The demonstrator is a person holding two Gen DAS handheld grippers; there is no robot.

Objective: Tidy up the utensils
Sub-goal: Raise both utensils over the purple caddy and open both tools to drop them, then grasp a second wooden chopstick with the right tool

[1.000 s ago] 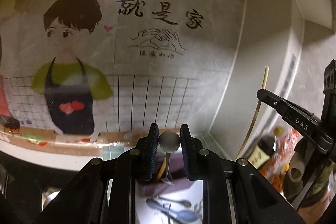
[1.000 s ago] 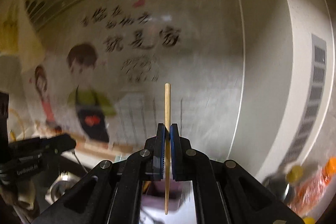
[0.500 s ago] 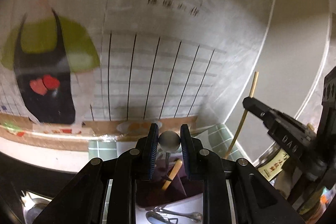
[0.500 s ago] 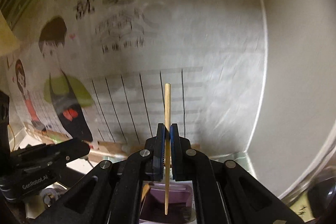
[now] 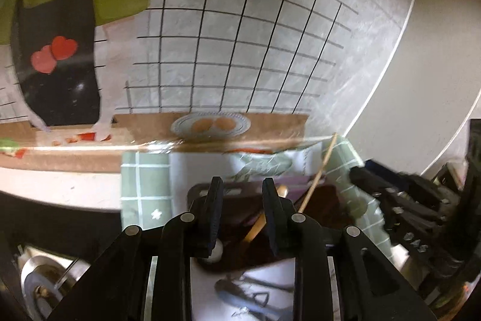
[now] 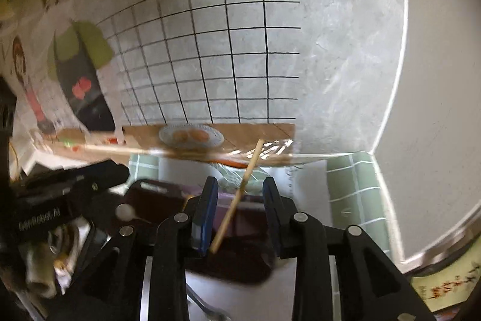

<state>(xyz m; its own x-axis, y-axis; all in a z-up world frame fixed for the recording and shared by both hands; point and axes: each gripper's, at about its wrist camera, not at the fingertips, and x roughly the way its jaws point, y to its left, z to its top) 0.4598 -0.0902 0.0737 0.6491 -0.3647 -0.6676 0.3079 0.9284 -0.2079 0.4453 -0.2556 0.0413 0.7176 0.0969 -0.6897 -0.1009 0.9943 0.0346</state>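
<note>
Both grippers (image 5: pixel 242 188) (image 6: pixel 239 185) opened, dropping spoon (image 5: pixel 217 253) and chopstick (image 6: pixel 237 197) into holder (image 6: pixel 240 260).

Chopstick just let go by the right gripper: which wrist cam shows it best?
Right wrist view: the chopstick runs tilted between the open fingers of the right gripper, full length visible over the dark purple bin. Left wrist view shows it only as a thin sliver, lower end hidden behind the left gripper.

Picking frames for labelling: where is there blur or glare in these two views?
Left wrist view: the other hand-held gripper at right is motion-smeared, and the counter edge shows a glare streak. Right wrist view: the chopstick is fairly sharp, while the poster at left is soft.
</note>
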